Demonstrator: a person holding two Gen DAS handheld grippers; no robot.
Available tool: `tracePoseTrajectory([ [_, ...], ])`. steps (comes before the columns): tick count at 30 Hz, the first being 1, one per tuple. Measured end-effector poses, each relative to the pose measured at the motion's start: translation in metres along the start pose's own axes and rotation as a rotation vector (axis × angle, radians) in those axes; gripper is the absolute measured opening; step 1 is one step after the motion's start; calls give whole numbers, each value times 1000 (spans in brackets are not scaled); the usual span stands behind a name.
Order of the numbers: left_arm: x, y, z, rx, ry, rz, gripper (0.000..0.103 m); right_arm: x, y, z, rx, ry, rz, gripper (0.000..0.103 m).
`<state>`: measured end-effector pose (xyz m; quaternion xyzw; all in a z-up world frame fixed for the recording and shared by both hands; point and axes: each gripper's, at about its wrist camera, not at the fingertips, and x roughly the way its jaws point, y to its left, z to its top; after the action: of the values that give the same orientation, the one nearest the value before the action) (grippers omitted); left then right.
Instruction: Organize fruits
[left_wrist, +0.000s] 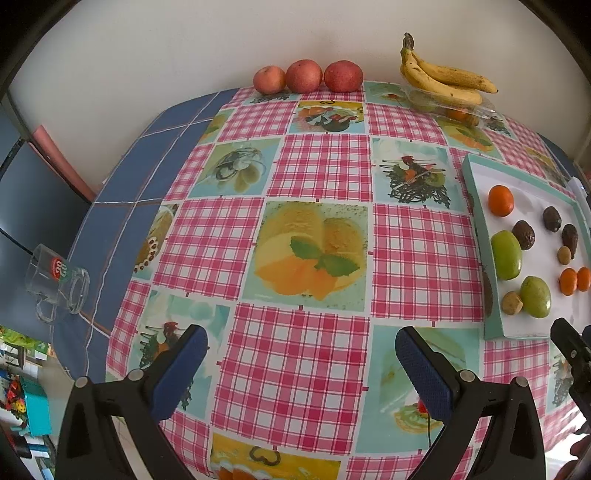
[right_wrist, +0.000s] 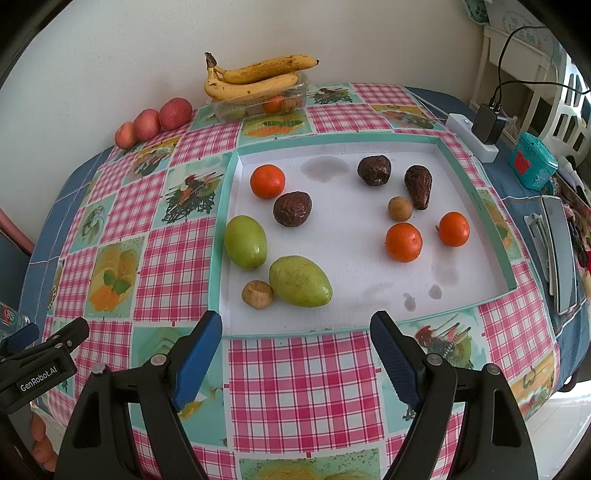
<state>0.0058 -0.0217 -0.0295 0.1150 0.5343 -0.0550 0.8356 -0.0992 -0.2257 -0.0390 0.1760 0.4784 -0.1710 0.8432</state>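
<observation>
A shallow white tray with a teal rim (right_wrist: 332, 142) (left_wrist: 476, 184) holds three oranges (right_wrist: 403, 242), two green mangoes (right_wrist: 300, 281), three dark wrinkled fruits (right_wrist: 292, 208) and two small brown fruits (right_wrist: 257, 294). Three red apples (left_wrist: 303, 75) (right_wrist: 147, 123) stand in a row by the far wall. Bananas (left_wrist: 439, 79) (right_wrist: 255, 79) lie on a clear plastic box (right_wrist: 258, 103). My left gripper (left_wrist: 301, 363) is open and empty over the tablecloth, left of the tray. My right gripper (right_wrist: 295, 354) is open and empty at the tray's near edge.
A glass mug (left_wrist: 55, 286) lies on its side at the table's left edge. A power strip with a charger (right_wrist: 480, 129), a teal tin (right_wrist: 532, 162) and a phone (right_wrist: 559, 251) sit right of the tray.
</observation>
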Motion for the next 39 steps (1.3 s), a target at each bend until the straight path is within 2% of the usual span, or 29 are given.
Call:
tracePoseTrajectory([
  [39, 2, 1, -4, -4, 6, 6, 103, 0, 1, 0, 1, 2, -2, 83],
])
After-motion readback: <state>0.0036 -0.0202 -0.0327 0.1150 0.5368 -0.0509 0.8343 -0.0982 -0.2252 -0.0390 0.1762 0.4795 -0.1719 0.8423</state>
